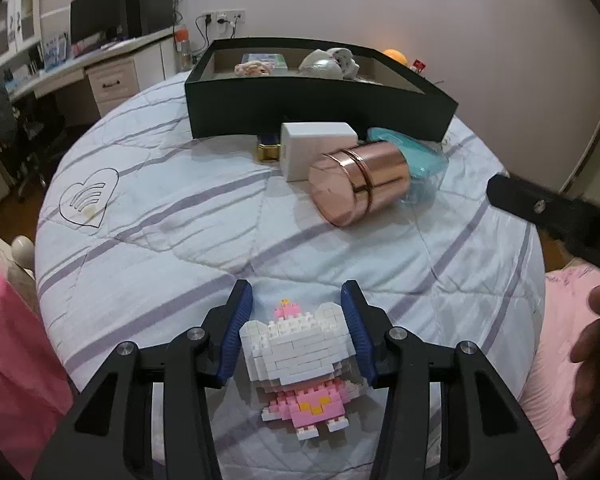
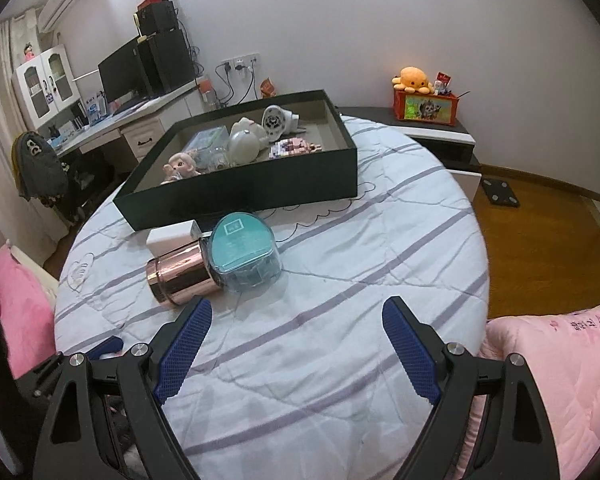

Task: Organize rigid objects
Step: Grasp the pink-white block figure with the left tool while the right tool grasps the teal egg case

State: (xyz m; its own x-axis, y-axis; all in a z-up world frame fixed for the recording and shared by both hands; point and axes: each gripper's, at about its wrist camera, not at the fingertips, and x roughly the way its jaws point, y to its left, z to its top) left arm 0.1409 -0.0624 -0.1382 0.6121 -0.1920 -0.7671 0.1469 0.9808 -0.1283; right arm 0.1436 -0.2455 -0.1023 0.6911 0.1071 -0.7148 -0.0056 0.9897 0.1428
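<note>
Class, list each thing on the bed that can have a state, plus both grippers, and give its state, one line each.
Left gripper: shut on the brick figure.
Brick figure: held between the pads, intact.
Right gripper: open, holding nothing.
Copper canister: lying on its side, lid on.
Teal container: closed, touching the canister.
White box: closed, beside the canister.
Black tray: open-topped, partly filled.

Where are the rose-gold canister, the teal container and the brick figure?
rose-gold canister point(image 1: 360, 182): left wrist view, its side.
teal container point(image 2: 246, 254): right wrist view, its lid.
brick figure point(image 1: 298, 354): left wrist view, its white head.
</note>
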